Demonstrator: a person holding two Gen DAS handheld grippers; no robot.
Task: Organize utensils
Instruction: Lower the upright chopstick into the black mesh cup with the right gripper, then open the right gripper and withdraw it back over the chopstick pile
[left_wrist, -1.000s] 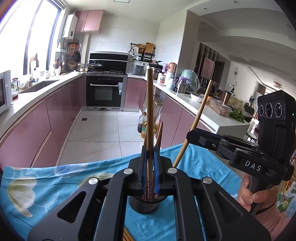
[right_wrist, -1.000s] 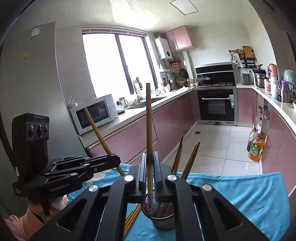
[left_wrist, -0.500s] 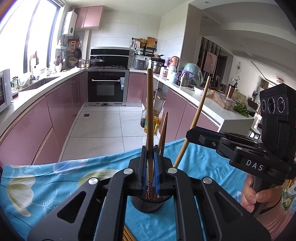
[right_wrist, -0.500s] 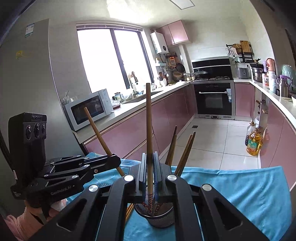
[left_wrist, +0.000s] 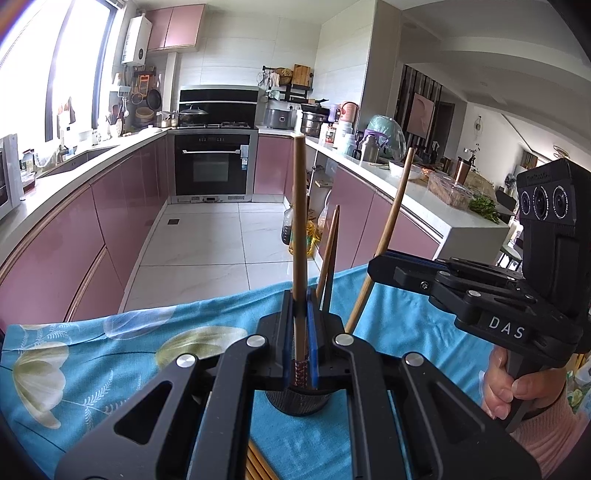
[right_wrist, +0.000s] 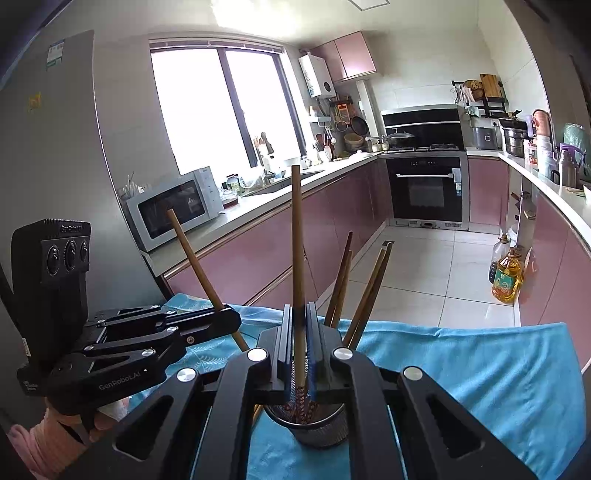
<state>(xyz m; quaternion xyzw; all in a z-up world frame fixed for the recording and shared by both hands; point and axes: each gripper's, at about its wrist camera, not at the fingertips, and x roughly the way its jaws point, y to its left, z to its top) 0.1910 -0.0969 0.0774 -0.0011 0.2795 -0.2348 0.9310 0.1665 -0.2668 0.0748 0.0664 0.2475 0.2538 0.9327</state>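
A dark mesh utensil cup (left_wrist: 298, 402) (right_wrist: 318, 424) stands on the blue floral cloth (left_wrist: 110, 354), with several brown chopsticks (right_wrist: 364, 291) leaning in it. My left gripper (left_wrist: 300, 339) is shut on a brown chopstick (left_wrist: 300, 221) held upright, its patterned lower end just above the cup. My right gripper (right_wrist: 300, 343) is shut on another brown chopstick (right_wrist: 297, 240), also upright over the cup. Each gripper shows in the other's view, the right (left_wrist: 384, 264) and the left (right_wrist: 225, 321), both holding a tilted chopstick.
More loose chopsticks (left_wrist: 258, 465) lie on the cloth near the front of the cup. Beyond the cloth's far edge is the kitchen floor with pink cabinets, an oven (left_wrist: 214, 166) and oil bottles (right_wrist: 508, 277).
Both grippers with their chopsticks have lowered toward the cup. More of the cup and the chopsticks standing in it now shows in both views.
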